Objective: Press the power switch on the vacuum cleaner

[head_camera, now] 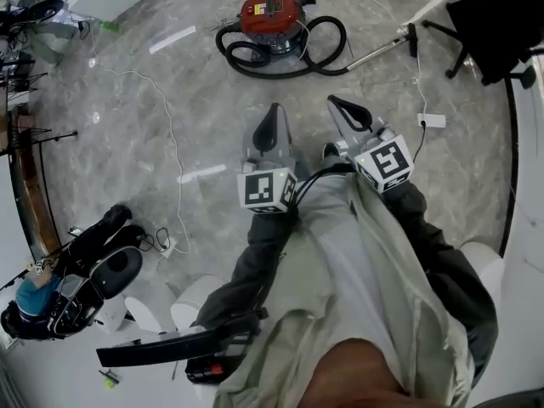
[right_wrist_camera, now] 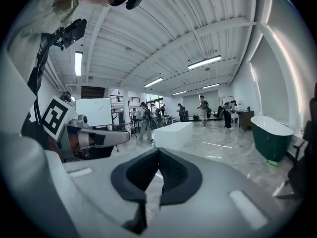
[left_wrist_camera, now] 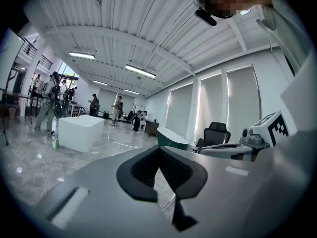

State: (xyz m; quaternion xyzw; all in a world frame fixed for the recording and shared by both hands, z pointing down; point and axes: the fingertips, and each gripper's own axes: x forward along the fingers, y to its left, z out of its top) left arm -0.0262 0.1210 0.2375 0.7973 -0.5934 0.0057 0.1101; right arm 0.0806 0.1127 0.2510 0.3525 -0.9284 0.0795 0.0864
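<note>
Both empty with jaws together, left gripper (head_camera: 274, 111), right gripper (head_camera: 335, 102), vacuum cleaner (head_camera: 270, 15) crosswise, wand (head_camera: 382, 51) pointing right.

Bright open hall with a polished grey marble floor (head_camera: 110, 143)

Strip lights (left_wrist_camera: 140, 71) hang under a white ribbed ceiling (left_wrist_camera: 148, 29) and reflect off the stone. Tall windows (left_wrist_camera: 210, 103) with pale blinds drawn fill one white wall, and a black office chair (left_wrist_camera: 217, 132) stands in front of them. A white rectangular block (left_wrist_camera: 79, 130) stands out on the floor with a dark green tub (right_wrist_camera: 271, 135) nearby. A whiteboard (right_wrist_camera: 93, 111) and several people (left_wrist_camera: 118, 109) are at the far end.
</note>
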